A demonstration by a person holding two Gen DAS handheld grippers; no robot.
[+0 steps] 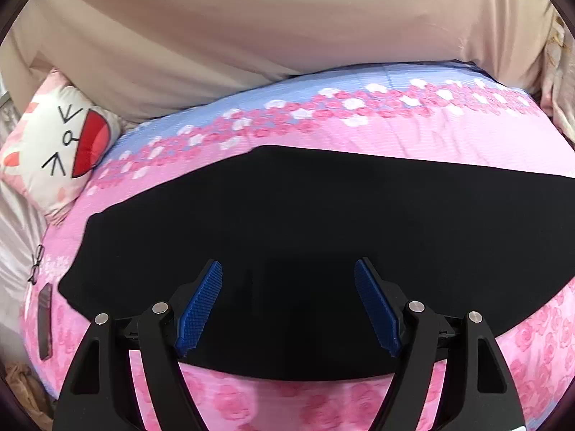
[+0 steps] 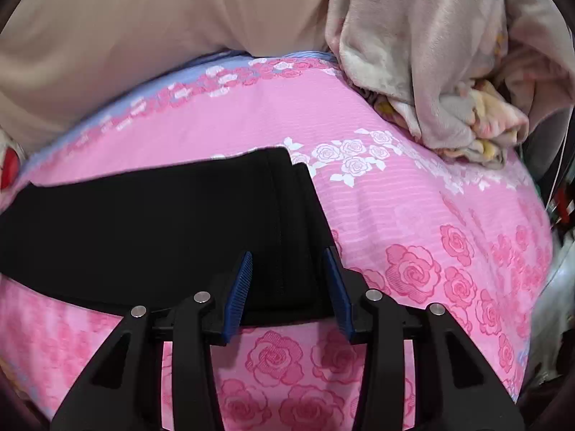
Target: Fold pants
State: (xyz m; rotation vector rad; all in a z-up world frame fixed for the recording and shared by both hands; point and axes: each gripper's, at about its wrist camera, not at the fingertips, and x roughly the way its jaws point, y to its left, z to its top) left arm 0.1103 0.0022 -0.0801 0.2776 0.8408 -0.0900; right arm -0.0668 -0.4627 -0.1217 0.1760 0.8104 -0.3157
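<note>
Pillow (image 1: 54, 143) left view only | blanket (image 2: 449, 72) right view only

Both wrist cameras look steeply down, close over the bed (image 1: 323, 136). The left view covers the pants' (image 1: 287, 222) middle, the right their end (image 2: 161, 215); both share headboard (image 1: 251, 28) and sheet.
</note>
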